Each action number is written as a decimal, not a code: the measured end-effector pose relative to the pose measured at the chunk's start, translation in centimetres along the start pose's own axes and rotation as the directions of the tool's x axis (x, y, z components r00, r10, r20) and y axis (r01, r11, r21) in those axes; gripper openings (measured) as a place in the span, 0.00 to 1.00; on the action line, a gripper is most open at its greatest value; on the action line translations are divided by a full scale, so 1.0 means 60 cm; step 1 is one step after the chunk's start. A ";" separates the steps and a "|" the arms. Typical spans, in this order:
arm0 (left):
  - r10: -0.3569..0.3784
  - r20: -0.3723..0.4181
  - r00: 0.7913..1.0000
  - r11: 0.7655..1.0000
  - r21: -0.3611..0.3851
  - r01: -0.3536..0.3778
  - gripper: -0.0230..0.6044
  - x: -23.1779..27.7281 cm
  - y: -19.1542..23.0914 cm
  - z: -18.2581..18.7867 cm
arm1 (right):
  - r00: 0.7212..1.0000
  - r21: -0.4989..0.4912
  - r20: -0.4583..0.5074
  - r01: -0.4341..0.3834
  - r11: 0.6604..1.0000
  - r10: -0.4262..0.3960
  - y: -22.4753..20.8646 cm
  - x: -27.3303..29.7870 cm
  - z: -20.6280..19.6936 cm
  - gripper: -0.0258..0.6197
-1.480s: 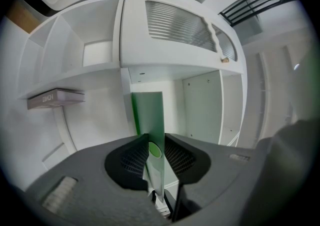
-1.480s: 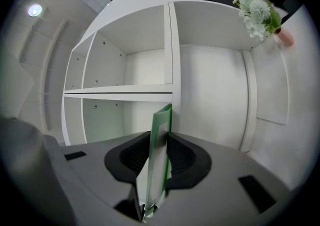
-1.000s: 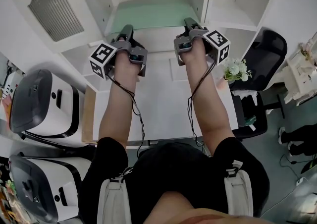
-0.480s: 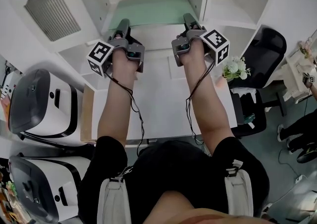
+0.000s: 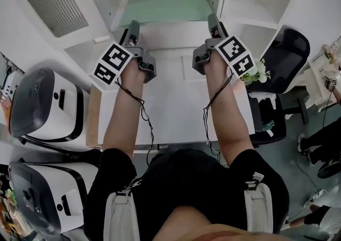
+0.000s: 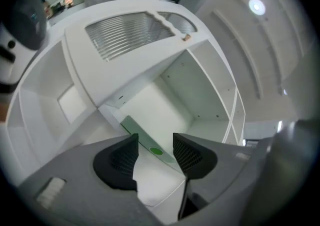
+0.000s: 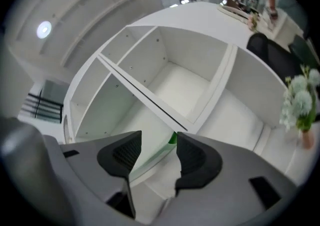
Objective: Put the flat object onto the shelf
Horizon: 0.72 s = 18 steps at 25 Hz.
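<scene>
Fingers (image 6: 120, 162) on the left gripper (image 6: 154, 156) are seen spread wide. They have just been opening, and nothing is pinched between them. Only the near edge of the board (image 6: 131, 126) shows beyond the gap. That pale green board is laid flat on the shelf (image 5: 170, 34), in the middle bay of the white cabinet, its long edge running across between the two grippers. Over on the right gripper (image 7: 159, 151) the fingers (image 7: 194, 159) are likewise parted, also just opened, and a sliver of the board's green edge is glimpsed past them, untouched. Both grippers are held level at the shelf's front, one toward each end of the board. This is judged to be how a wide, thin sheet is kept from sagging or tipping while it is slid in. With the pads now off, the placing looks done.

As for writing, little can be read. No brand can be made out on the white machines (image 5: 45, 109) at far left. Black-and-white square patterns, not letters, are carried on the left cube (image 5: 113, 64). A plain green dot (image 6: 156, 151) is borne on the board's edge. The right cube (image 5: 237, 56) is patterned the same way.
</scene>
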<state>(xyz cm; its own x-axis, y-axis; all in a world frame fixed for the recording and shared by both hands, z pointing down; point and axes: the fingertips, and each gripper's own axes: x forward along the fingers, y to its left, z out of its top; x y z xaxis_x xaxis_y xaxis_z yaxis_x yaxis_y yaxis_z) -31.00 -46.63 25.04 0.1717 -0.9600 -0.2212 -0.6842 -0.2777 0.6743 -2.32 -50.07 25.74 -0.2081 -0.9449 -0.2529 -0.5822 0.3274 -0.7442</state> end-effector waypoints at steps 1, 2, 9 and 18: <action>0.010 -0.008 1.000 0.997 0.073 -0.009 0.36 -0.006 -0.003 -0.003 | 1.000 -0.092 0.005 -0.002 0.996 0.002 0.005 -0.008 0.003 0.35; 0.020 -0.017 1.000 0.989 0.147 -0.017 0.36 -0.011 -0.006 -0.007 | 1.000 -0.193 0.005 -0.004 0.981 0.005 0.010 -0.017 0.003 0.35; 0.062 -0.020 0.998 0.805 0.592 -0.038 0.36 -0.051 -0.036 -0.037 | 0.998 -0.661 -0.023 -0.060 0.748 0.060 0.044 -0.070 -0.037 0.33; 0.029 -0.131 0.991 0.737 0.673 0.067 0.10 -0.108 -0.041 -0.131 | 0.996 -0.730 -0.033 -0.082 0.678 0.085 0.029 -0.138 -0.090 0.04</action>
<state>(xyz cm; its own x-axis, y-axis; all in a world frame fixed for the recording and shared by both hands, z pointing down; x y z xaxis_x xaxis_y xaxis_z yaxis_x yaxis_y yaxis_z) -24.86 -40.01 30.34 0.2429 -0.9641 -0.1069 -0.9695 -0.2451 0.0080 -5.88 -41.63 29.87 -0.2825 -0.9127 -0.2953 -0.9517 0.3052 -0.0328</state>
